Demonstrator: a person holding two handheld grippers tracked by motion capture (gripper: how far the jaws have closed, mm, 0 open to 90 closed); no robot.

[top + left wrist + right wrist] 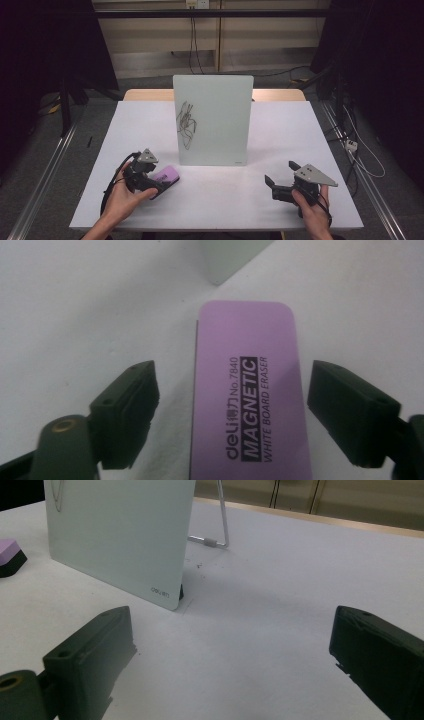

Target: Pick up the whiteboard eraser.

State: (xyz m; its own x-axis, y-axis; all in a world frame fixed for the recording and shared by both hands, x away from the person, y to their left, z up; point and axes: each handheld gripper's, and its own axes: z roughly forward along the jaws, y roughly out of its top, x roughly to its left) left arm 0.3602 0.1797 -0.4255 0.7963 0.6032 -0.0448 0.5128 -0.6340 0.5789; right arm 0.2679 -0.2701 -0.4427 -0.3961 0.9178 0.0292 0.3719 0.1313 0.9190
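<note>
A purple magnetic whiteboard eraser [167, 176] lies flat on the white table [225, 200], just left of the standing whiteboard's front corner. My left gripper [157, 185] is down over it and open. In the left gripper view the eraser [247, 390] sits between the two black jaws, with a clear gap at the left jaw and the right jaw close beside its edge. My right gripper [280, 172] rests low at the front right, open with nothing between its fingers. The eraser [10, 550] shows far left in the right gripper view.
An upright pale whiteboard [215, 120] stands mid-table on a wire stand, with a black scribble [186, 125] on its left half. Its lower corner [170, 595] is ahead of the right gripper. Cables lie on the floor beyond the table.
</note>
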